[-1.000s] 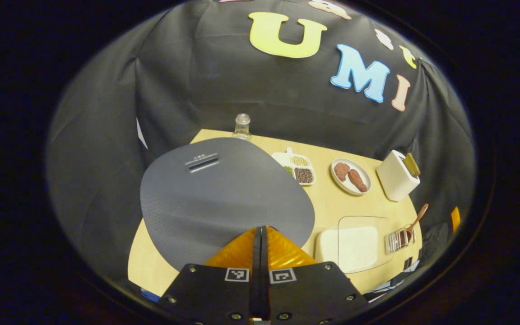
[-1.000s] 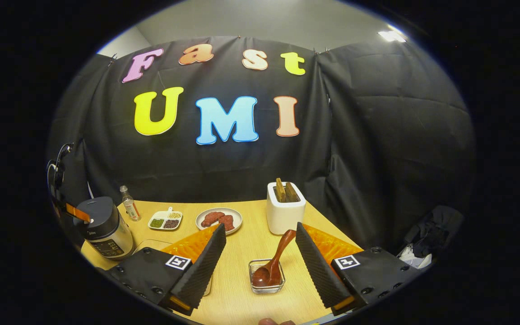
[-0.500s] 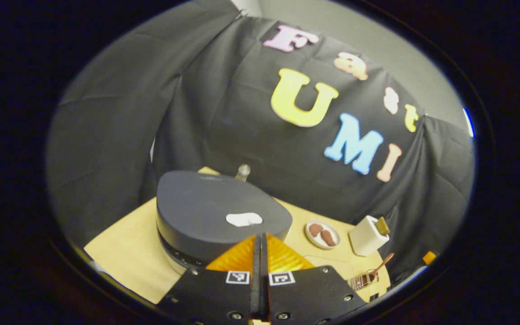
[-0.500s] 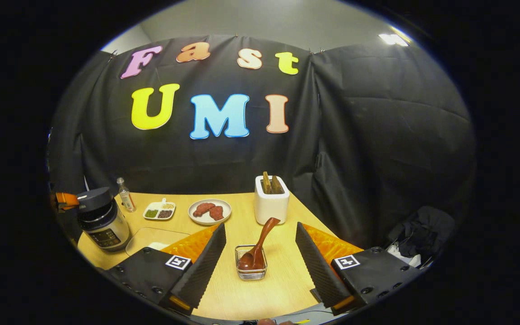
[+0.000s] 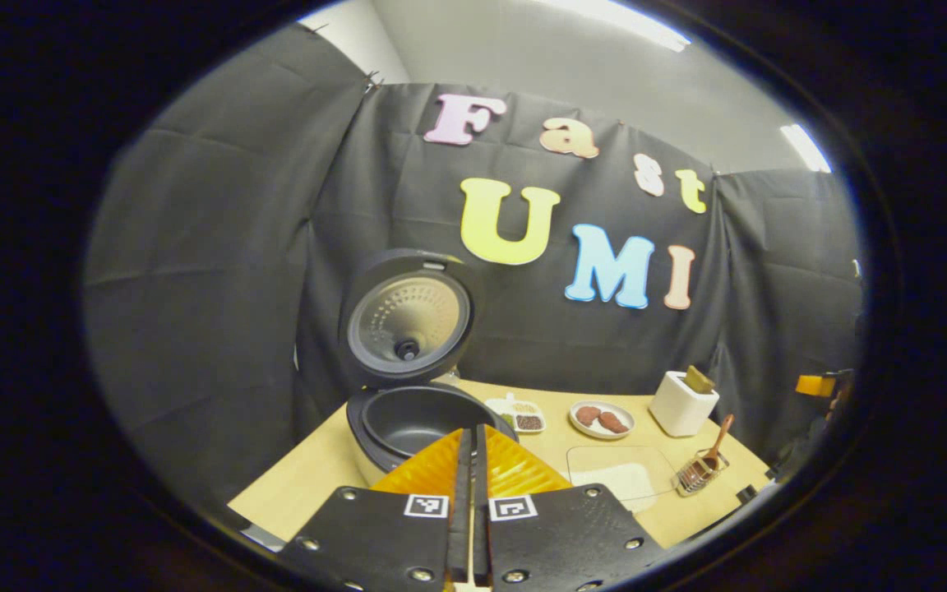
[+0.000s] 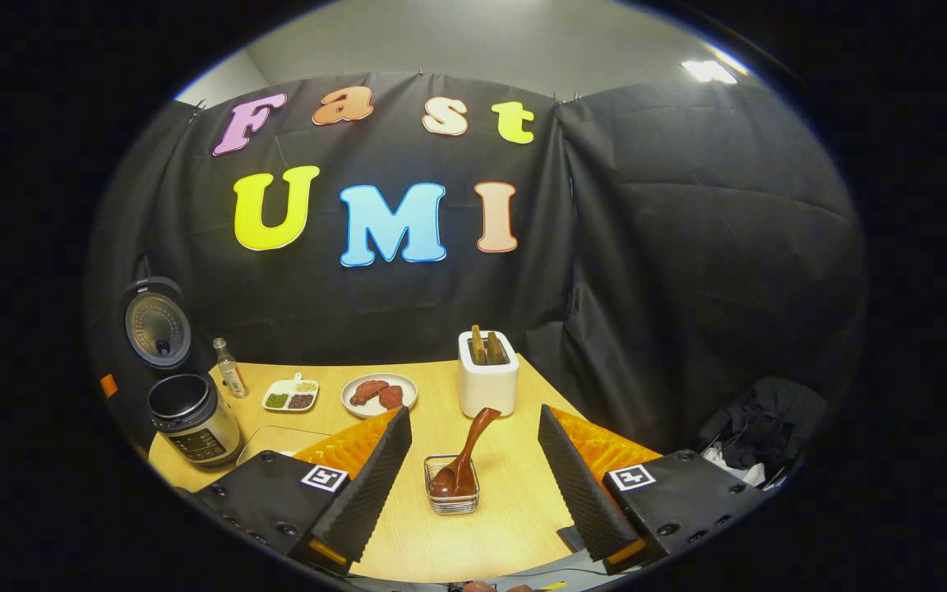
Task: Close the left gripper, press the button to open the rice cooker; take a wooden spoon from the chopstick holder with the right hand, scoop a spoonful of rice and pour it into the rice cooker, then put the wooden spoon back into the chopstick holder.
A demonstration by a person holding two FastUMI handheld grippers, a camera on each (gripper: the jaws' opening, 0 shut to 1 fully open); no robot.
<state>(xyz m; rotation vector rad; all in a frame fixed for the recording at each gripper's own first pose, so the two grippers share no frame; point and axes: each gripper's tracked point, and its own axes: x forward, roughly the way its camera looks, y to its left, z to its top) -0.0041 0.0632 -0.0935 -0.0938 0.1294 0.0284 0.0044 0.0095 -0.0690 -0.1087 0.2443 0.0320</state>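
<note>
Your first step is done: the rice cooker [image 5: 408, 411] stands at the left edge of the surface [image 6: 490, 526] with its lid [image 5: 408, 316] swung upright and the dark pot bare. Your left tool [image 5: 472, 444] is pressed closed on nothing, just in front of the cooker. Everything with the spoon is left. The wooden spoon [image 6: 464, 456] leans bowl-down in the wire chopstick holder [image 6: 451, 487] near the front edge, and your right tool [image 6: 473, 460] is spread wide with the holder between its fingers, touching neither. The rice [image 5: 625, 479] lies in the clear tray [image 5: 617, 475] between cooker and holder. You've yet to grasp, scoop, pour and return the spoon
</note>
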